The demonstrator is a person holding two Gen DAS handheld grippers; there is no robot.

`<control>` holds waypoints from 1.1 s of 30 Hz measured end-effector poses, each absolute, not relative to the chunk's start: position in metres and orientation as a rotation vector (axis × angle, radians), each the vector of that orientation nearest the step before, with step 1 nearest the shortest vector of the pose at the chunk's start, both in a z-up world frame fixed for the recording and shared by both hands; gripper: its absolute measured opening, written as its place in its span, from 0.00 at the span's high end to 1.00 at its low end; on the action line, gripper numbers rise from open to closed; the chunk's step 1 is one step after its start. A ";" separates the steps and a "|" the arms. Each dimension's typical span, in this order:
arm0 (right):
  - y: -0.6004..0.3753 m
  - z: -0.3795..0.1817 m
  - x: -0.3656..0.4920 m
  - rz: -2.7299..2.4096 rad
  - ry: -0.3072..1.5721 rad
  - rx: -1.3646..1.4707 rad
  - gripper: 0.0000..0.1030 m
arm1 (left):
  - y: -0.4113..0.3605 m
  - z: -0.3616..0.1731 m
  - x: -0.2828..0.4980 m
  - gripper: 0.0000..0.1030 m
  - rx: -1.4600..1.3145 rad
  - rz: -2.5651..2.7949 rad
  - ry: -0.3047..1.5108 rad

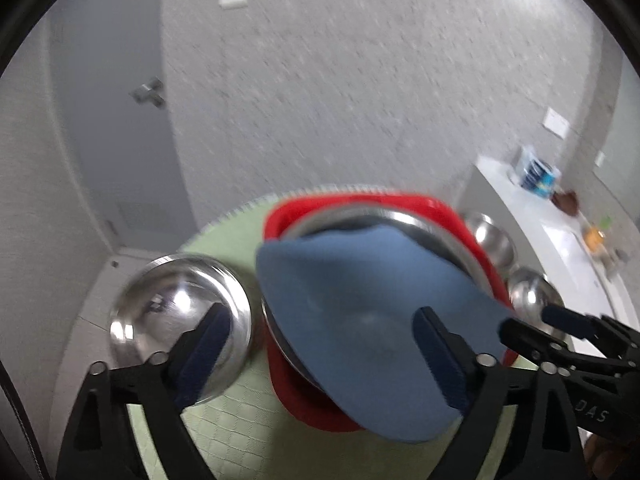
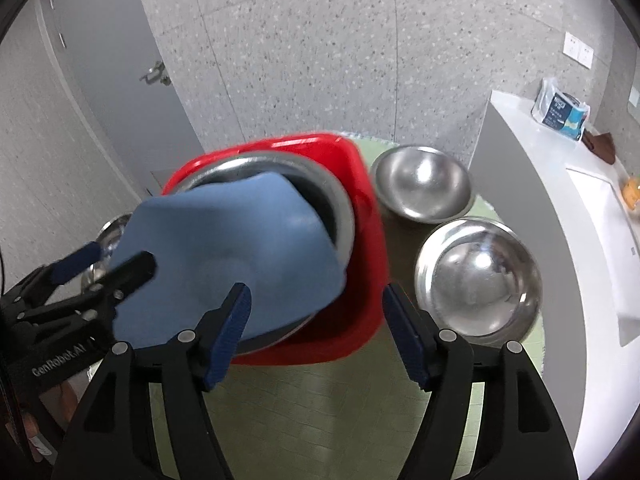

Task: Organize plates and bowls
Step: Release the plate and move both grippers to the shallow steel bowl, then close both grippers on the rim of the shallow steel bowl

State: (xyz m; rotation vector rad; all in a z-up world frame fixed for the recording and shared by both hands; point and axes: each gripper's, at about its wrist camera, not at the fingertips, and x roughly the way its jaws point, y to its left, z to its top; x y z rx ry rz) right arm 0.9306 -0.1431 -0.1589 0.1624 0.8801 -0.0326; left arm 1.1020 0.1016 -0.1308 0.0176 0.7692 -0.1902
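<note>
A blue plate (image 1: 360, 312) (image 2: 224, 248) lies tilted on a wide steel dish (image 2: 280, 164) inside a red tray (image 2: 364, 220) (image 1: 316, 404), on a green mat (image 2: 320, 400). My left gripper (image 1: 324, 352) (image 2: 108, 264) stands open. One of its fingers is over the steel bowl (image 1: 180, 312) at the left and the other is over the blue plate. My right gripper (image 2: 318, 332) (image 1: 532, 324) is open too, straddling the near edge of the plate and tray. No pad presses on anything. Two more steel bowls (image 2: 424, 184) (image 2: 480, 276) sit right of the tray.
A white counter (image 2: 560, 208) runs along the right, carrying a blue-and-white package (image 2: 560, 112), a brown cloth and an orange item. A grey door (image 2: 112, 60) and a speckled wall stand behind the round table.
</note>
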 end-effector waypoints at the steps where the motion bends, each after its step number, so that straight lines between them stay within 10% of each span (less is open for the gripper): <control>1: -0.150 -0.156 0.926 -0.031 0.867 0.166 0.29 | 0.098 -0.127 1.095 0.08 0.014 -0.173 0.749; 33: -0.354 -0.258 0.953 0.247 1.037 0.203 0.32 | -0.175 -0.172 1.078 0.10 0.018 0.046 0.914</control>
